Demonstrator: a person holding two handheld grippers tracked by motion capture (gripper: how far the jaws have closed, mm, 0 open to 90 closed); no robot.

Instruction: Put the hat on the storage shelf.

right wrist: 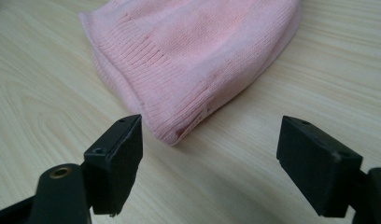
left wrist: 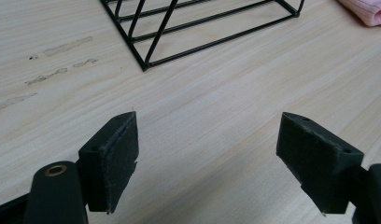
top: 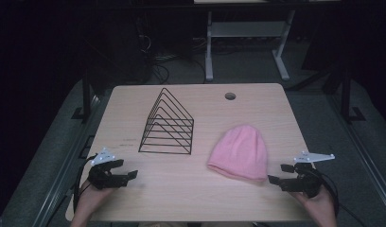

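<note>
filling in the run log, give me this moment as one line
left gripper: open, empty, near wire rack | right gripper: open, empty, beside pink hat | hat: flat on table, untouched

On the table, the hat was laid just ahead of the right gripper, its brim corner near the gap between the fingertips, while the wire rack was set well ahead of the left gripper, left of the hat.

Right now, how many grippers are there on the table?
2: the left gripper near the table's front left edge, and the right gripper at the front right, beside the pink hat.
</note>
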